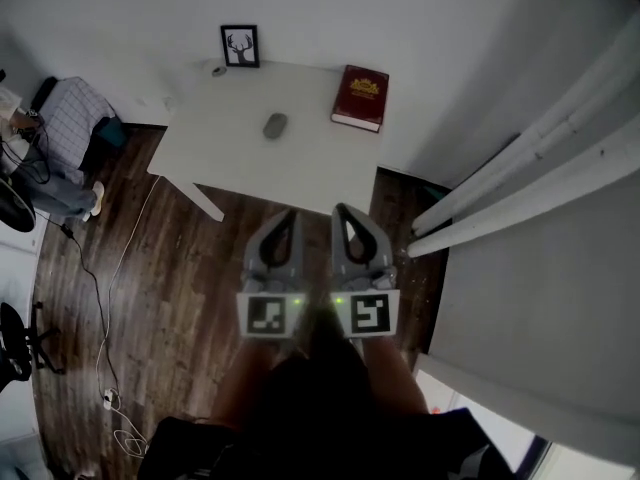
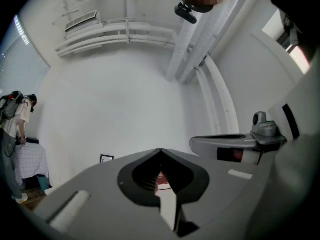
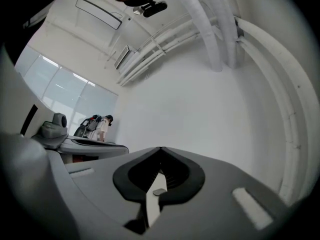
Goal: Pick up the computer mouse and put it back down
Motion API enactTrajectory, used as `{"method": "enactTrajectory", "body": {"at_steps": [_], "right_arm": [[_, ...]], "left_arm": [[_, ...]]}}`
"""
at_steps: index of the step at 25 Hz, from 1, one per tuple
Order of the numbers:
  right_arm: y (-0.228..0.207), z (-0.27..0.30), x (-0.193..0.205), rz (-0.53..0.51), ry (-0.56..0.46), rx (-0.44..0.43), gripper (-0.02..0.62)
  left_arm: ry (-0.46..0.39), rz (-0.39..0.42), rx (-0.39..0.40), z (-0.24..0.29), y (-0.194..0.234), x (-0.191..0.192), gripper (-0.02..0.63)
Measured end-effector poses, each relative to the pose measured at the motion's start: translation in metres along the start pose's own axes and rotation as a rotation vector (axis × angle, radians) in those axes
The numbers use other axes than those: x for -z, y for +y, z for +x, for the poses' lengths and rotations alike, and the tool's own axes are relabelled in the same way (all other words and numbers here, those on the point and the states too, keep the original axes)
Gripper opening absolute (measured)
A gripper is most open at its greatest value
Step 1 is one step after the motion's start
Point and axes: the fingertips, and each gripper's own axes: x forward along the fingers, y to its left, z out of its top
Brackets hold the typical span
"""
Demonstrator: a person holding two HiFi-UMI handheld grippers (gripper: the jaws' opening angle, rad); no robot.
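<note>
The grey computer mouse (image 1: 275,125) lies near the middle of the white table (image 1: 310,163). Both grippers hover side by side over the wooden floor, short of the table's near edge and pointing at it. My left gripper (image 1: 289,215) is shut with nothing in it. My right gripper (image 1: 341,209) is shut and empty too. In the left gripper view the shut jaws (image 2: 160,151) leave a slit that shows a bit of the red book (image 2: 160,177). In the right gripper view the shut jaws (image 3: 161,149) frame a small grey shape, probably the mouse (image 3: 159,191).
A red book (image 1: 361,96) lies at the table's far right, a framed deer picture (image 1: 240,45) leans on the back wall, with a small round object (image 1: 218,70) beside it. White pipes (image 1: 540,158) run along the right. A cloth-covered chair (image 1: 70,138) and a floor cable (image 1: 100,288) are at left.
</note>
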Motion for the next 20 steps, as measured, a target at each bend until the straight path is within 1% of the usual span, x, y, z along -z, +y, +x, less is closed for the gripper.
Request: {"method": "enactTrajectory", "body": {"at_steps": [5,8,10,13,16,20], "right_arm": [[-0.027,0.059,0.009,0.027,-0.002,-0.033,0.014],[-0.047,0.088,0.018,0.04,0.002,-0.047,0.014],[-0.058,0.103,0.026,0.045,0.01,-0.058,0.014],[-0.068,0.121,0.04,0.046,0.031,-0.084,0.014],[-0.073,0.139,0.044,0.058,0.018,-0.104,0.014],[-0.073,0.163,0.049,0.067,0.028,-0.13,0.014]], "left_arm": [[0.024,-0.001,-0.022,0.06,0.018,0.005,0.002],[0.036,0.033,-0.03,0.092,0.023,0.01,0.002],[0.037,0.033,-0.042,0.109,0.026,0.013,0.002],[0.049,0.028,-0.071,0.128,0.033,0.016,0.002],[0.061,0.037,-0.091,0.144,0.042,0.019,0.002],[0.075,0.05,-0.111,0.16,0.057,0.023,0.002]]}}
